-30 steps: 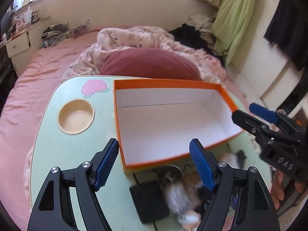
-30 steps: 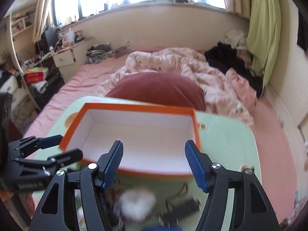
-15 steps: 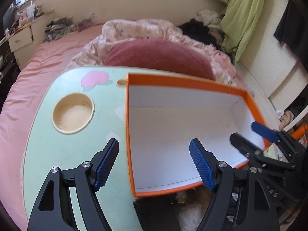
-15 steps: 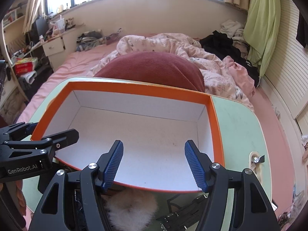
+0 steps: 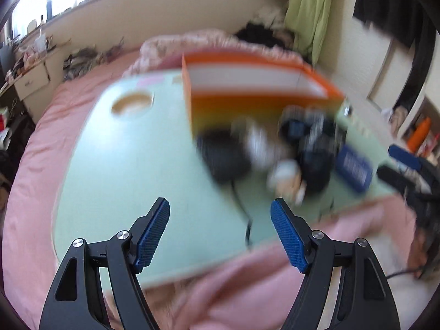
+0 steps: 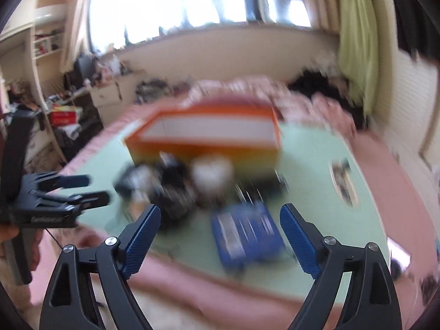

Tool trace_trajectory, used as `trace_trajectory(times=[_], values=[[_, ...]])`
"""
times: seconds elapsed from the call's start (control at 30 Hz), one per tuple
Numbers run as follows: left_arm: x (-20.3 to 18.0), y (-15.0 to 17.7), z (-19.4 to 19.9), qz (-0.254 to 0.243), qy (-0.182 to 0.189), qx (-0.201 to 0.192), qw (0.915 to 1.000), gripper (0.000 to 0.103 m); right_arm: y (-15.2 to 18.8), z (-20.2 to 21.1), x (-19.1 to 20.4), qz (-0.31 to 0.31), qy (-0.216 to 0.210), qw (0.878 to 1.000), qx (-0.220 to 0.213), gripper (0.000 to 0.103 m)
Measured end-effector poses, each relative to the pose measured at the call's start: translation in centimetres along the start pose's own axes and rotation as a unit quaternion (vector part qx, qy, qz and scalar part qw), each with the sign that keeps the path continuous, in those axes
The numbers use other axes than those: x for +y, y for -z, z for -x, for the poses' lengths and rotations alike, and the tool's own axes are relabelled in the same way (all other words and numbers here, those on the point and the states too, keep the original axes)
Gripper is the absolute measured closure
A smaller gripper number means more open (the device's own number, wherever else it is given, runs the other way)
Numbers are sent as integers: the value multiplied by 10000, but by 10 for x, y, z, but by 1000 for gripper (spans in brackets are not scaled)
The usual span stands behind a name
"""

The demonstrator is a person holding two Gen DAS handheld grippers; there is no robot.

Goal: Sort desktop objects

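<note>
Both views are heavily smeared, so small things are told only by colour and rough shape.

In the left wrist view the left gripper (image 5: 220, 220) is held with its blue pads apart and nothing between them, above the near edge of the pale green table (image 5: 132, 181). The orange box (image 5: 255, 88), white inside, is set at the table's far side. Just in front of the box a heap of objects (image 5: 275, 148) is seen: dark shapes, a white fluffy one and a blue flat item (image 5: 354, 165) at its right end. A round recess (image 5: 132, 104) in the tabletop, left of the box, is shown in this view only. The right gripper (image 5: 404, 162) is glimpsed at the right edge.

In the right wrist view the right gripper (image 6: 220, 228) is caught with its jaws opening, nothing pressed between its pads, though the blue flat item (image 6: 247, 236) is framed between them on the table (image 6: 316, 159). The heap (image 6: 187, 187) is seen beyond it, touching the front of the box (image 6: 209, 134). The left gripper (image 6: 85, 189) is shown from the side at the left, its fingers parted. A window and cluttered shelves (image 6: 46, 44) are visible only here.
</note>
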State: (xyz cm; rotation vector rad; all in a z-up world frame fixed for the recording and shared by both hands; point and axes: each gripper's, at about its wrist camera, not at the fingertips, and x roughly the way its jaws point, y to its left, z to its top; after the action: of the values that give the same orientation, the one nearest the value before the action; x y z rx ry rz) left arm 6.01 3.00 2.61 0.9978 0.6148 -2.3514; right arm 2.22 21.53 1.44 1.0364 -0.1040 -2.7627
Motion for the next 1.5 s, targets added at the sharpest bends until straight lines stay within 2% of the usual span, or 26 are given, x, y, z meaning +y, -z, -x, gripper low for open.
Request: trace_trajectory(times=[0.07,0.13,0.17,0.23,0.3,0.47,0.57,0.7,0.8,1.03,1.43,1.5], values=[[-3,12,-5,59,-36,14,10000,26,5,-13,-13,-272,109,9992,282,14],[-13,15,-7,-57,-236,-334,9991,21,11,-30,-18,-390,230,9969,646,14],[-17,14,-12,-111,-310,-357,9988,20,14,-35,-18,-360,298,9964,712,12],[-26,11,-21,-224,-516,-471,9973,5,19,-47,-4,139,747,9946,707,0],[-30,6,-31,-179,-420,-556,9974,0,20,-51,3,341,464,9962,652,0],[-31,2,-35,-249,-338,-631,9971,0,16,-63,8,461,347,9966,581,0],[-31,5,-34,-249,-329,-706,9966,0,13,-68,6,394,421,9969,539,0],[-34,-1,-40,-257,-331,-667,9969,0,-16,-90,5,272,538,9957,702,0],[-34,-1,-41,-249,-336,-682,9968,0,-22,-93,5,200,622,9956,671,0],[-33,1,-40,-243,-338,-727,9965,0,-16,-89,1,418,363,9975,445,0],[-32,1,-39,-242,-331,-723,9965,0,-21,-93,2,587,252,9963,572,0],[-33,1,-39,-244,-336,-720,9965,0,-19,-93,0,674,125,9968,422,0]])
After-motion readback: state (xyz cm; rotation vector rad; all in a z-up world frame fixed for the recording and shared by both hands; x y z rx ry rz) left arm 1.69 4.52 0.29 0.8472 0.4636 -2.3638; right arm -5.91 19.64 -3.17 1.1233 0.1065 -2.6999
